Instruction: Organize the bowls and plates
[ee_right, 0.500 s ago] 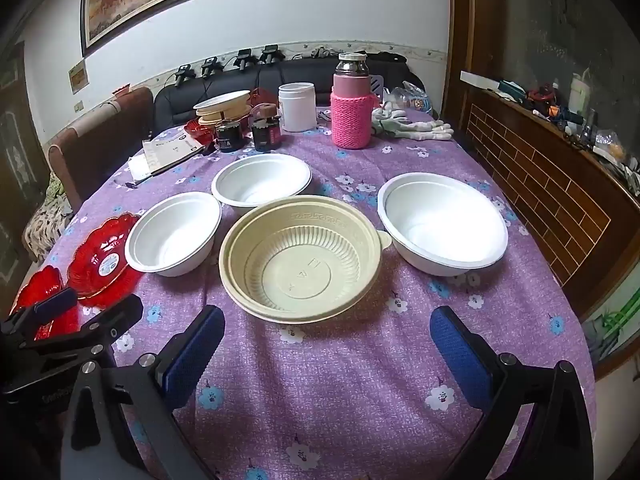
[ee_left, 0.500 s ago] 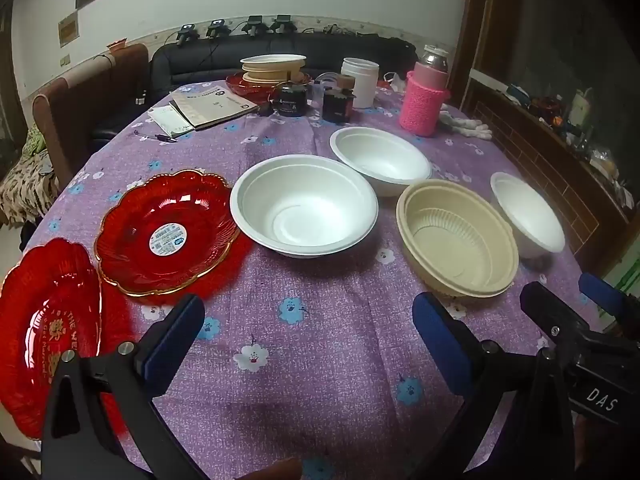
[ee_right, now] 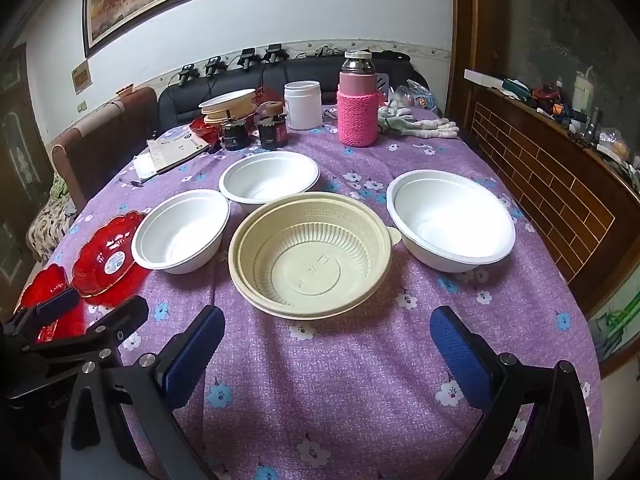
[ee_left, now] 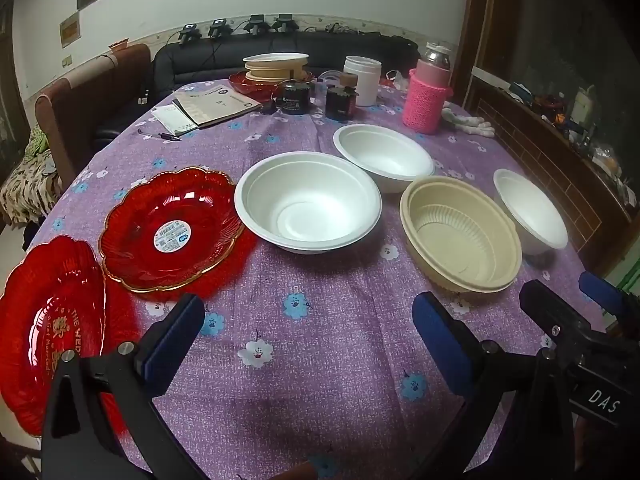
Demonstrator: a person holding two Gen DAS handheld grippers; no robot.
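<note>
Two red scalloped plates lie at the left of the purple tablecloth: one with a sticker [ee_left: 172, 228] [ee_right: 109, 259] and one at the table's edge [ee_left: 48, 320]. Three white bowls [ee_left: 308, 208] [ee_left: 384, 158] [ee_left: 530, 212] and a beige ribbed bowl [ee_left: 460, 236] [ee_right: 310, 254] stand in the middle. My left gripper [ee_left: 304, 332] hovers open over bare cloth, short of the bowls. The right gripper [ee_right: 328, 350] is open too, just in front of the beige bowl. Neither holds anything.
At the far side stand a stack of bowls on a red plate [ee_left: 276, 68], two dark jars [ee_left: 340, 98], a white tub [ee_left: 362, 80], a pink-sleeved bottle [ee_left: 428, 96], papers [ee_left: 212, 106] and gloves [ee_right: 420, 124]. Chairs [ee_left: 80, 108] and a sofa ring the table; a brick-patterned counter [ee_right: 560, 184] runs along the right.
</note>
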